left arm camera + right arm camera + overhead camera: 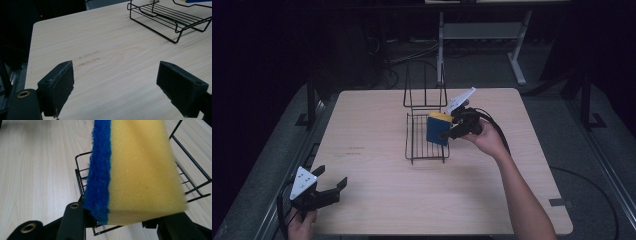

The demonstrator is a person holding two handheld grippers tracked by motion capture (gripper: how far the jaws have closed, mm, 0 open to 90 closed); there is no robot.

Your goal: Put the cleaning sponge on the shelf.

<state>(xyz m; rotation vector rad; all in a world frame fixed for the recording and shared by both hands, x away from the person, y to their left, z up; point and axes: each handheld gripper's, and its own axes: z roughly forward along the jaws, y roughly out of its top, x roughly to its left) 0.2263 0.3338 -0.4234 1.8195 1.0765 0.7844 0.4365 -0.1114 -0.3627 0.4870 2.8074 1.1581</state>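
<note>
Up close, a sponge (140, 172) sits clamped between the right gripper's (120, 220) two black jaws, its yellow foam broad on the right and its blue scrub layer running down the left edge. It stands on end, tilted a little. Behind and below it lies a black wire rack (192, 167), its thin bars showing on both sides of the sponge. The rack rests on a pale wooden table (37, 170).

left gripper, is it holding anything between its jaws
No, the left gripper has its jaws standing wide apart with only bare table between them.
</note>
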